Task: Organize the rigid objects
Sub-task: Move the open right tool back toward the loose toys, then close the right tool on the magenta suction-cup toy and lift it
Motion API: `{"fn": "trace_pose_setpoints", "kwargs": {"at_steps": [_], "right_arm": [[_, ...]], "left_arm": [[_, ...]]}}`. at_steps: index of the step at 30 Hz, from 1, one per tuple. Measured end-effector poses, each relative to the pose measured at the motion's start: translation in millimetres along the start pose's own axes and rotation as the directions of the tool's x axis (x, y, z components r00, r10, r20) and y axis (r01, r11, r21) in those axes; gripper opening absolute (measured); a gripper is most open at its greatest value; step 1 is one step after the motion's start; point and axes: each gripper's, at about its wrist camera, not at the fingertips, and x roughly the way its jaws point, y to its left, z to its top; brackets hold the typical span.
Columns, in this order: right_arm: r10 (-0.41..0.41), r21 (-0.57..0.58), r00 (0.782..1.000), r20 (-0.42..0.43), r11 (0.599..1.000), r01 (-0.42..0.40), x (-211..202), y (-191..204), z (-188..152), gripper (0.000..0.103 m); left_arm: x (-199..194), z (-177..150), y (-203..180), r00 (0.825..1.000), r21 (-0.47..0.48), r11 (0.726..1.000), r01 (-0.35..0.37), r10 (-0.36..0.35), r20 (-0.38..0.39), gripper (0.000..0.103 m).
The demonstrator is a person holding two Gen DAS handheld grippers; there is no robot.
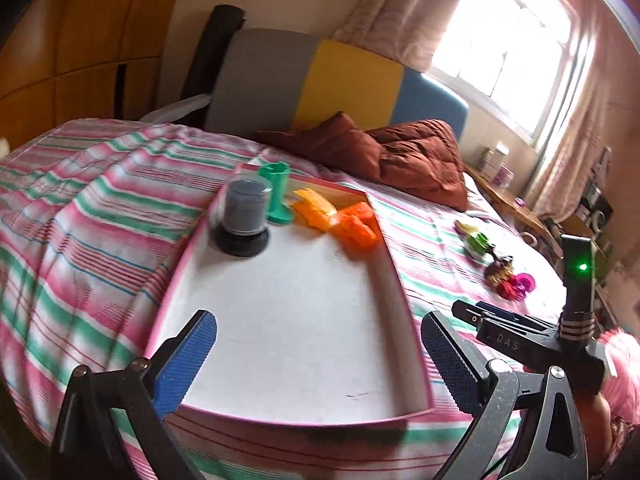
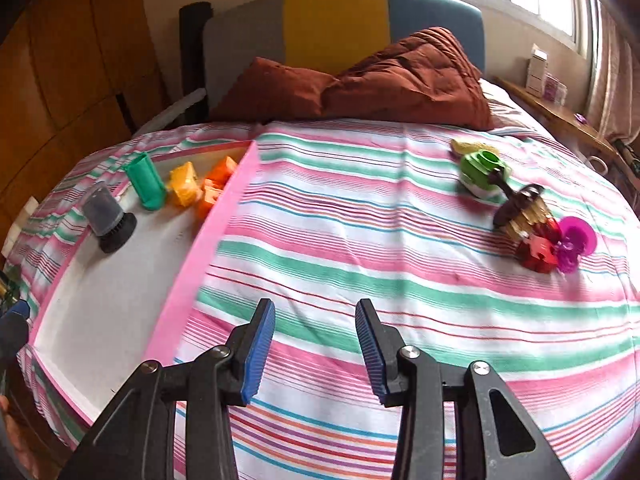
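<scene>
Left gripper [image 1: 320,360]: we hold it with jaws wide apart and nothing between them, above the near part of the tray.
Right gripper [image 2: 316,352]: we hold it with jaws apart and nothing between them, over the striped bedcover [image 2: 400,248].
Tray [image 1: 384,248]: pink-rimmed and white inside; its right wall runs just left of our right gripper.
In the tray: a grey jar [image 1: 244,216], green tube [image 1: 278,196], yellow pieces [image 1: 314,206] and orange blocks [image 1: 358,226] sit along the far end.
Open room: we see bare white floor in the near tray and wide bedcover between the tray and the loose toys.
Loose toys: a green cap [image 2: 480,168], brush [image 2: 524,208], red piece [image 2: 538,254] and magenta piece [image 2: 576,240] cluster well right of the tray.
Hard to tell: the cluster overlaps, so we cannot separate its shapes.
</scene>
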Motion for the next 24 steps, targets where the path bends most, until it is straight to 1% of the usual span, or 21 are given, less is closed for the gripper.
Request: {"fn": "trace_pose_setpoints", "kwargs": {"at_steps": [3,8,12,14,16,18,21,24], "right_arm": [[-0.039,0.03,0.999,0.01,0.999,0.039,-5.9,-25.7,-10.5,0.042],[-0.099,0.053,0.995,0.029,0.994,0.097,-17.5,-60.3,-31.4,0.042],[-0.164,0.085,0.984,0.075,0.984,0.157,-27.4,-90.5,-38.5,0.042],[-0.204,0.117,0.974,0.096,0.974,0.192,-30.8,-108.8,-35.2,0.042],[-0.236,0.159,0.967,0.097,0.963,0.219,-30.8,-128.4,-27.5,0.043],[-0.254,0.208,0.962,0.098,0.951,0.23,-30.9,-149.0,-17.9,0.043],[-0.244,0.262,0.963,0.114,0.942,0.207,-31.5,-171.0,-2.1,0.043],[-0.212,0.261,0.97,0.123,0.949,0.174,-22.4,-178.0,13.5,0.043]], "left_arm": [[-1.6,-5.2,-15.6,0.999,0.042,0.998,0.041,-0.041,-0.004,0.103],[-5.8,-17.2,-42.3,0.998,0.098,0.993,0.068,-0.067,-0.018,0.103],[-7.0,-24.0,-59.6,0.997,0.153,0.985,0.079,-0.075,-0.031,0.103],[-6.9,-25.9,-64.5,0.997,0.163,0.983,0.079,-0.074,-0.038,0.103],[-6.2,-27.3,-68.1,0.996,0.17,0.982,0.084,-0.077,-0.047,0.103],[-7.1,-28.1,-70.6,0.996,0.176,0.981,0.081,-0.074,-0.047,0.103],[-7.6,-28.8,-72.5,0.996,0.178,0.981,0.079,-0.071,-0.049,0.103],[-6.7,-28.9,-74.3,0.997,0.183,0.981,0.069,-0.06,-0.054,0.103]]}}
